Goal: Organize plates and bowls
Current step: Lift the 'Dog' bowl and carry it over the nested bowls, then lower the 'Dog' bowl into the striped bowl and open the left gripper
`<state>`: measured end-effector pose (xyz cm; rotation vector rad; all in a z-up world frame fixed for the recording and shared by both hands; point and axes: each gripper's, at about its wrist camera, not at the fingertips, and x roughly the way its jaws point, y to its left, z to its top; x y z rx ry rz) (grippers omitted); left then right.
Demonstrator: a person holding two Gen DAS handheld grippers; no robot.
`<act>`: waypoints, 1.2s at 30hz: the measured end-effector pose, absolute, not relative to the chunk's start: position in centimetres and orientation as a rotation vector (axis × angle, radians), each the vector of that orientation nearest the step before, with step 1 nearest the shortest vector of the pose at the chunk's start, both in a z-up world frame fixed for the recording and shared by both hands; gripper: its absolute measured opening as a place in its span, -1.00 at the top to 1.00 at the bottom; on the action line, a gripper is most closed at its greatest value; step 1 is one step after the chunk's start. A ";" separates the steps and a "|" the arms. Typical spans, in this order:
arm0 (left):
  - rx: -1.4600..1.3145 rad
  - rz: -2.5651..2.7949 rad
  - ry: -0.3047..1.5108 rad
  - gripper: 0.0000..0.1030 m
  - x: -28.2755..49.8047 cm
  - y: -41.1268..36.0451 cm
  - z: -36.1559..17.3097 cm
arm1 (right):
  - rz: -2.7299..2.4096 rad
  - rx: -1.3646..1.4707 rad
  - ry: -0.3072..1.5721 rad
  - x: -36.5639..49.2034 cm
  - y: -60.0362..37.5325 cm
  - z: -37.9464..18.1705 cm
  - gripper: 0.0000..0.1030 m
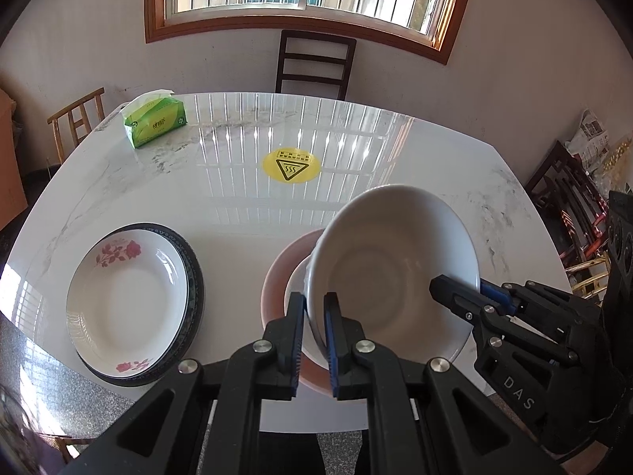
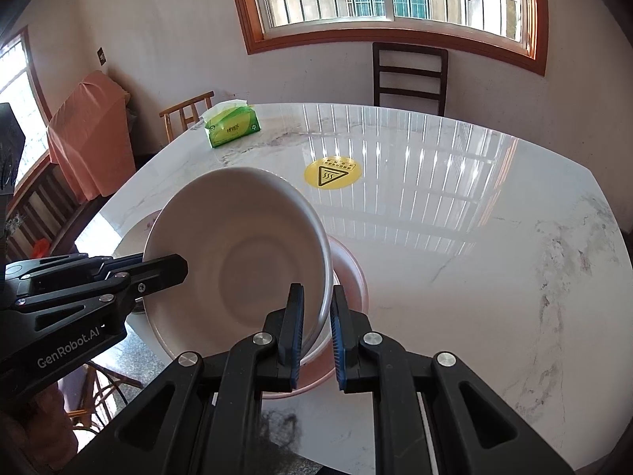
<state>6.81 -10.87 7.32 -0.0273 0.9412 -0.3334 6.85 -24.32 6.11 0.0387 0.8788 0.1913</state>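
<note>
A large white bowl [image 1: 395,261] is held above the table by both grippers. My left gripper [image 1: 314,336] is shut on its left rim; my right gripper [image 1: 467,293] is shut on its right rim. In the right wrist view the bowl [image 2: 237,253] sits between my right gripper [image 2: 316,332] and my left gripper [image 2: 158,273]. Under it a smaller white bowl [image 1: 296,281] rests in a pink bowl [image 1: 277,277] on the table. A rose-patterned white plate [image 1: 126,301] lies on a dark-rimmed plate [image 1: 196,277] at the left.
The white marble table [image 1: 237,206] carries a yellow heat sticker [image 1: 290,165] at its middle and a green tissue pack [image 1: 155,120] at the far left. A dark chair [image 1: 314,63] stands behind the table, wooden chairs at the left and right.
</note>
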 end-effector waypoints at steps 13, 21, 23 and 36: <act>-0.050 -0.341 1.016 0.79 8.0 -10.6 5.7 | 0.209 0.073 0.958 8.2 -24.8 4.7 0.75; -0.048 -0.328 1.048 0.79 8.9 -10.5 4.8 | 0.230 0.116 1.025 9.2 -25.1 3.6 0.75; -0.048 -0.330 1.054 0.78 9.1 -10.5 4.5 | 0.228 0.120 1.030 9.3 -25.2 3.5 0.75; -0.004 -0.294 0.832 0.17 7.2 -9.9 6.1 | 0.237 0.331 0.900 7.9 -28.4 4.1 0.47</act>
